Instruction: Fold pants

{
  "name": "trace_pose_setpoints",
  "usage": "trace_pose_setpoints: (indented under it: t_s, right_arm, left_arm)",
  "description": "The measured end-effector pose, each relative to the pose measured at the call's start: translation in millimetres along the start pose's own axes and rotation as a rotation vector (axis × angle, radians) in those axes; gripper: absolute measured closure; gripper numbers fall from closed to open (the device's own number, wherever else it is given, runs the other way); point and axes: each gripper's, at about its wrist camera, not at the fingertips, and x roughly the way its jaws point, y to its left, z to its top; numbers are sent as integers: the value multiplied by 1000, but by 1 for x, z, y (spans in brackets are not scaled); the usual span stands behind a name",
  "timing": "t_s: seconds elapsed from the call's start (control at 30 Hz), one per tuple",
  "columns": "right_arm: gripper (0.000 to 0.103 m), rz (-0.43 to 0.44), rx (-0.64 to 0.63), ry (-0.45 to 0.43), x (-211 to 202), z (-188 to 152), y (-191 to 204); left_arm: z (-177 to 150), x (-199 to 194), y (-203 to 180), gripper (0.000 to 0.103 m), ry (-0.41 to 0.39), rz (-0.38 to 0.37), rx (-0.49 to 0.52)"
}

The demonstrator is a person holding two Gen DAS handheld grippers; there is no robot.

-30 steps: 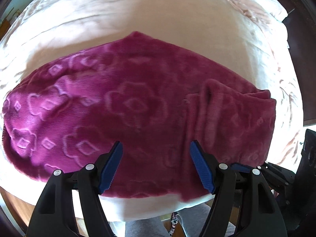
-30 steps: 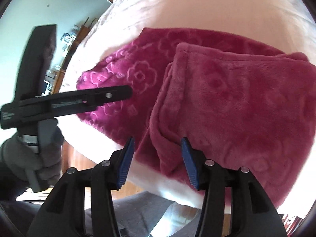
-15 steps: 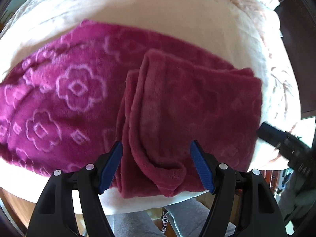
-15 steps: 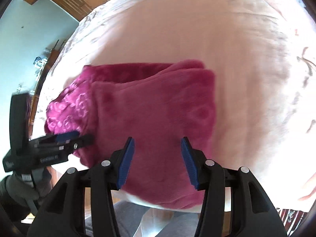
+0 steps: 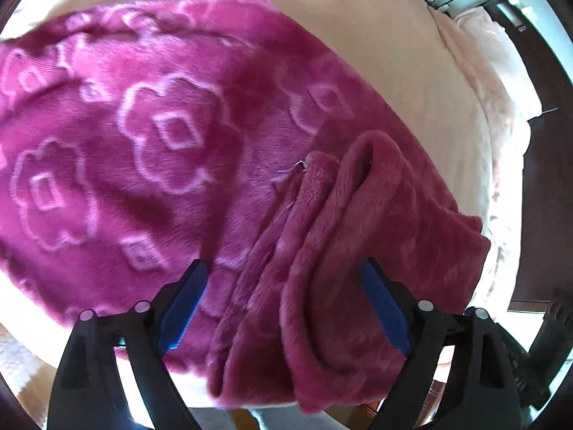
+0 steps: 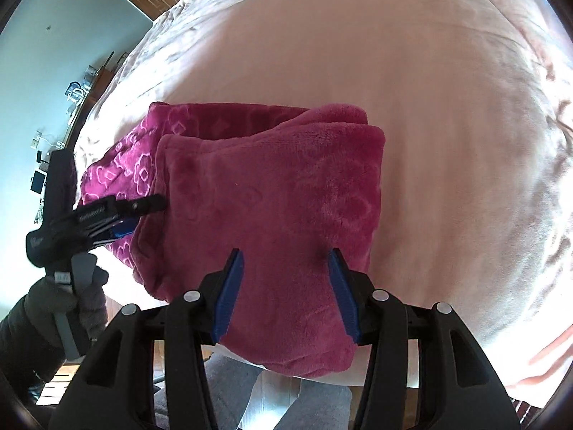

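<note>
Magenta fleece pants (image 5: 172, 143) with an embossed flower pattern lie on a cream bed. One end is folded back over the rest, its layered edge (image 5: 322, 236) running between the left fingers. My left gripper (image 5: 283, 301) is open, close over that folded edge at the near bed edge. In the right wrist view the pants (image 6: 272, 193) show as a folded block. My right gripper (image 6: 286, 286) is open just above its near part. The left gripper (image 6: 107, 215) shows there at the fold's left edge.
The cream bedspread (image 6: 429, 107) extends far and right of the pants. A pink pillow or blanket (image 5: 494, 82) lies at the bed's far right. The bed's near edge and my grey trousers (image 6: 272, 394) are below. Shelves with small items (image 6: 71, 96) stand along the left wall.
The left gripper has moved closer and lower onto the folded edge, which now fills its view. The right gripper has come slightly nearer the folded block. Both stay open.
</note>
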Motion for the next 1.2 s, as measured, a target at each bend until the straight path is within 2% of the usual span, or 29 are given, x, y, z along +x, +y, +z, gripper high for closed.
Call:
trace_pose_setpoints:
  t_s: [0.1, 0.2, 0.23, 0.3, 0.33, 0.4, 0.5, 0.63, 0.77, 0.87, 0.97, 1.07, 1.1, 1.2]
  right_arm:
    - [53, -6, -5, 3, -1, 0, 1]
    - [53, -13, -1, 2, -2, -1, 2]
    - [53, -16, 2, 2, -2, -1, 2]
    - [53, -22, 12, 0, -1, 0, 4]
    - [53, -24, 16, 0, 0, 0, 5]
    - [53, -28, 25, 0, 1, 1, 7]
    - [53, -38, 34, -3, 3, 3, 13]
    - [53, -49, 47, -22, 0, 6, 23]
    - [53, -58, 62, -45, -5, 9, 33]
    - [53, -62, 55, -61, -4, 16, 45]
    - [53, -59, 29, -69, 5, 27, 62]
    - [53, -76, -15, -72, 22, 43, 80]
    - [53, -101, -29, -72, 30, 50, 83]
    - [53, -170, -10, -44, 58, 69, 76]
  left_arm:
    - [10, 10, -7, 11, 29, -13, 14]
    - [15, 19, -20, 15, 60, -17, 64]
    - [16, 19, -23, 20, 64, -12, 81]
    - [14, 22, -31, 41, 84, 1, 103]
    - [15, 21, -34, 48, 95, 0, 116]
    - [17, 20, -46, 71, 95, -10, 134]
    - [18, 3, -50, 82, 70, -26, 177]
    - [23, -33, -44, 83, -4, -56, 218]
    - [33, -64, -25, 83, -68, -48, 224]
    - [41, -61, -6, 83, -43, -30, 214]
    - [44, -48, 17, 82, 24, -23, 185]
    - [43, -31, 31, 70, 65, 5, 151]
    - [45, -28, 33, 59, 66, 11, 150]
    - [48, -27, 34, 46, 41, 46, 189]
